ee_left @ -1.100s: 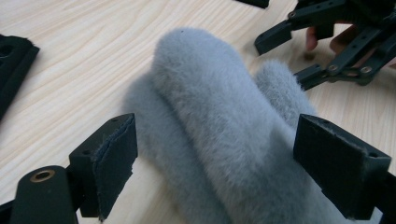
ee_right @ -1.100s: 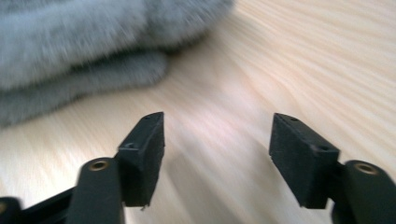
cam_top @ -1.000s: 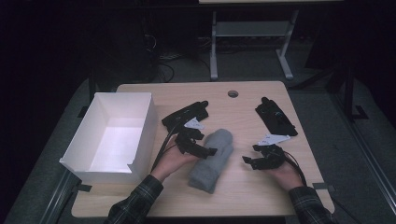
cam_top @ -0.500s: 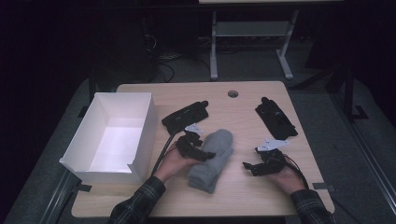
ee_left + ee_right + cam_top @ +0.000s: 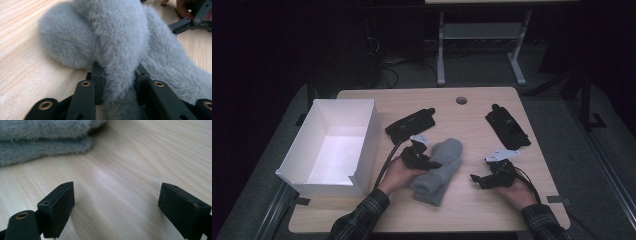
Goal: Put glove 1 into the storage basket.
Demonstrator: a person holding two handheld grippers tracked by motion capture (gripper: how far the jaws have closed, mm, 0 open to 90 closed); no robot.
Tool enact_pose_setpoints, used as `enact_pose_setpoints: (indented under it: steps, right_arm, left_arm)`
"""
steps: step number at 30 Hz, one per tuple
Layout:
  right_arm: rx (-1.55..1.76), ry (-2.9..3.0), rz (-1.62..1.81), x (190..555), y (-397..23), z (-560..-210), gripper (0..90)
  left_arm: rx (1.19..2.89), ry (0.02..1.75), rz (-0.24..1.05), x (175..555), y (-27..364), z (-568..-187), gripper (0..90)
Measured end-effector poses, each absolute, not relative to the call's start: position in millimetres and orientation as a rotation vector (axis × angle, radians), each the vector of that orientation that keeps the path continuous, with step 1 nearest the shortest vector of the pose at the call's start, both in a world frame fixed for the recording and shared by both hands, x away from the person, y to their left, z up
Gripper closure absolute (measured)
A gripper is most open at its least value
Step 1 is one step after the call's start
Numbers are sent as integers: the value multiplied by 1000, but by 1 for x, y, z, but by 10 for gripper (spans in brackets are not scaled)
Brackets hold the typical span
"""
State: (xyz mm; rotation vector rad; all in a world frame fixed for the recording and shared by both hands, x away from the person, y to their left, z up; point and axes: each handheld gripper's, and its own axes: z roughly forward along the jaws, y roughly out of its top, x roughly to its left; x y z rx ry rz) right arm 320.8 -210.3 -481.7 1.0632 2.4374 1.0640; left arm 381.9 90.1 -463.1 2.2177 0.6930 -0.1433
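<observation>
A grey fuzzy sock bundle (image 5: pixel 439 172) lies in the middle of the wooden table (image 5: pixel 472 215). My left gripper (image 5: pixel 428 162) is at its left edge. In the left gripper view its jaws have just been closing, and they pinch a fold of the grey sock (image 5: pixel 120 37) between the pads (image 5: pixel 98 75). My right gripper (image 5: pixel 477 179) rests low on the table to the right of the sock, apart from it. Its jaws have just been opening and stand wide with only bare wood between them (image 5: pixel 116 197). The sock (image 5: pixel 42 140) lies ahead and to the left in that view.
A white open box (image 5: pixel 368 140) stands at the table's left. Two flat black items lie beyond the sock, one in the middle (image 5: pixel 410 125) and one at the right (image 5: pixel 507 126). A round hole (image 5: pixel 461 100) sits near the far edge.
The left gripper's jaws have closed onto the sock's left edge. The right gripper has stayed in place, with its jaws a little wider.
</observation>
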Motion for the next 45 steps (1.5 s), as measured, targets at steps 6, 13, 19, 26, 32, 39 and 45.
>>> enact_pose_setpoints:
  steps: [6,13,19,26,32,39,45]
  right_arm:
    - [1073,2433,1056,320,-210,-482,116]
    - [1063,2440,1058,321,-209,-482,95]
    - [1061,2442,1058,321,-209,-482,91]
    - [1064,2444,1061,321,-208,-482,90]
    - [1064,2444,1061,321,-208,-482,90]
    - [1058,2444,1059,321,-209,-482,90]
    - [1059,2444,1059,321,-209,-482,90]
  left_arm:
    - [2229,688,-100,376,88,-451,745]
    - [2181,659,-29,369,95,-426,752]
    - [2137,646,46,364,105,-395,753]
    - [2129,644,139,360,113,-352,751]
    - [2097,662,149,361,125,-324,751]
    - [2070,661,198,362,147,-285,750]
    - [2032,684,247,362,176,-255,750]
